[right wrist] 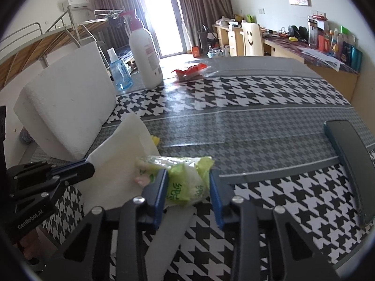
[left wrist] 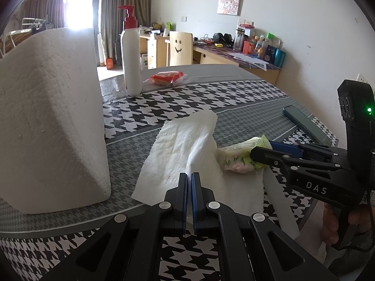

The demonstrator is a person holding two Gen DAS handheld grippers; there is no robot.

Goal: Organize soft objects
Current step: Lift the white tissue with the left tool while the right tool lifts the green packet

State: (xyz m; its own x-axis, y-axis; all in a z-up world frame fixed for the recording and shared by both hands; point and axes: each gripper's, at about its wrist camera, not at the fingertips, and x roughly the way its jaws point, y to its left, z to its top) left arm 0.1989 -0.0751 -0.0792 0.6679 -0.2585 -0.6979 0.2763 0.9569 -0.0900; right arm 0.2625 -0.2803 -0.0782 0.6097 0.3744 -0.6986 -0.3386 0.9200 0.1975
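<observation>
At the table's near edge, the left gripper (left wrist: 189, 175) pinches the tissue (left wrist: 185, 145) to anchor it while the right gripper (right wrist: 189, 182) stands open around the green packet (right wrist: 185, 180), pads not clearly pressing.

Glossy plastic packet (right wrist: 185, 182) — matt paper tissue (left wrist: 187, 154)

Pale walls (left wrist: 269, 35) are hung with a small cartoon picture (left wrist: 229, 3). Strong daylight is let in through a glass door (right wrist: 161, 16) framed by grey-brown curtains (right wrist: 201, 4). A cluttered wooden desk (left wrist: 236, 56) is set along the wall, and a metal bunk bed (right wrist: 46, 39) is seen opposite.
</observation>
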